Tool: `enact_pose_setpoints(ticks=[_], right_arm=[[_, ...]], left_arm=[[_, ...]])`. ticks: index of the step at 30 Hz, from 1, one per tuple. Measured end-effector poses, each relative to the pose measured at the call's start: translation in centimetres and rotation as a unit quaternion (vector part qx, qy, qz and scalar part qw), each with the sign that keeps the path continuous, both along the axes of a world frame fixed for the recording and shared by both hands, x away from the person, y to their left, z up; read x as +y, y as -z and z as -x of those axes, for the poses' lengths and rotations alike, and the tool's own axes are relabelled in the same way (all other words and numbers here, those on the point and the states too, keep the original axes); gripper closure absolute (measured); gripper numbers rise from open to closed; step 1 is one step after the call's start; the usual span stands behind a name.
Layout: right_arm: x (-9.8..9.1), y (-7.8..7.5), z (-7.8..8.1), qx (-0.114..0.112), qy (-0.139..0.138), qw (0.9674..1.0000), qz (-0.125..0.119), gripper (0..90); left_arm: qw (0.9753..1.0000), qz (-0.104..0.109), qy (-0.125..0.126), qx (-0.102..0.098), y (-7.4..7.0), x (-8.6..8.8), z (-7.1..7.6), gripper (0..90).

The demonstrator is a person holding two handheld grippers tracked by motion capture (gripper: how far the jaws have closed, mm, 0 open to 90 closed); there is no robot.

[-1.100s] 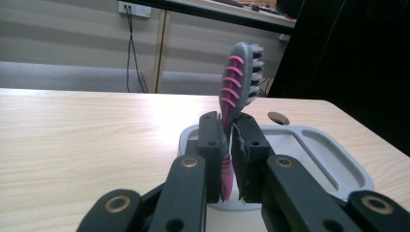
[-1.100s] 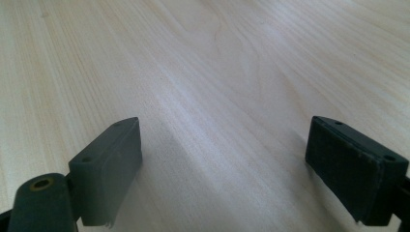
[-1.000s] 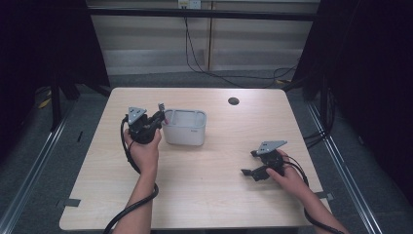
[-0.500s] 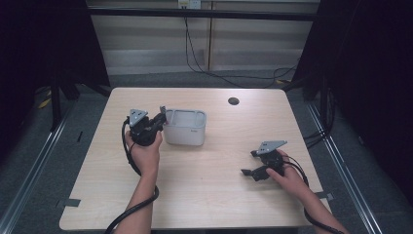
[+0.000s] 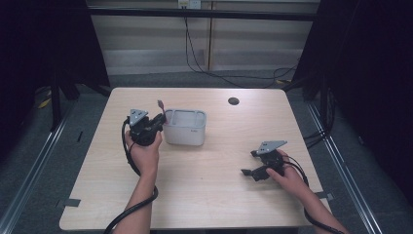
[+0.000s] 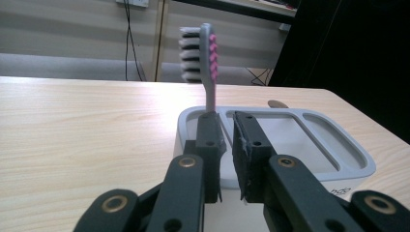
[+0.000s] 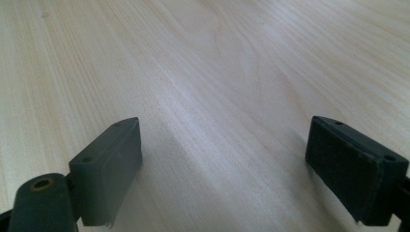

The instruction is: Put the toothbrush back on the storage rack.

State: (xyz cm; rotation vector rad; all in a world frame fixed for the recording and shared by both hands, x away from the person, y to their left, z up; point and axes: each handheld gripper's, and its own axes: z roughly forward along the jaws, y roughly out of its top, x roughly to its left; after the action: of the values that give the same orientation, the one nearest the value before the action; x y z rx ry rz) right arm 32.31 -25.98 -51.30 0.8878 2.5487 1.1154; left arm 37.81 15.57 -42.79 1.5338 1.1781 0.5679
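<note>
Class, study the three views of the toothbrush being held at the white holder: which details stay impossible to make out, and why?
- Toothbrush handle: left gripper view, hidden behind the left gripper jaws.
- Toothbrush in the high view: too small to tell its details.
- White holder lettering: left gripper view, cut off by the gripper.
- Holder's compartment floors: high view, too small.

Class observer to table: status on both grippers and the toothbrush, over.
Left gripper shut on toothbrush, brush head up, at the near corner of the white holder. Right gripper open, empty, low over the table. Nothing in the way.
</note>
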Motion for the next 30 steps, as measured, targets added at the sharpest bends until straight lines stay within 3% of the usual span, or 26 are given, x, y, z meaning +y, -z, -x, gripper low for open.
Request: enact_pose_setpoints(ticks=[6, 17, 24, 30], right_arm=[[0.0, 0.0, 0.0, 0.000, 0.000, 1.0000, 0.000, 12.6], [0.0, 0.0, 0.0, 0.000, 0.000, 1.0000, 0.000, 12.6], [0.0, 0.0, 0.0, 0.000, 0.000, 1.0000, 0.000, 12.6], [0.0, 0.0, 0.0, 0.000, 0.000, 1.0000, 0.000, 12.6]], left_arm=[[1.0000, 0.000, 0.000, 0.004, 0.0, 0.2, 0.0, 80.7], [0.9999, -0.010, -0.002, 0.007, -0.3, 0.9, 0.2, 71.2], [0.9998, -0.020, 0.001, 0.008, -0.4, 1.2, 0.2, 60.6], [0.9997, -0.014, 0.008, 0.016, -0.2, 1.6, 0.1, 47.9]])
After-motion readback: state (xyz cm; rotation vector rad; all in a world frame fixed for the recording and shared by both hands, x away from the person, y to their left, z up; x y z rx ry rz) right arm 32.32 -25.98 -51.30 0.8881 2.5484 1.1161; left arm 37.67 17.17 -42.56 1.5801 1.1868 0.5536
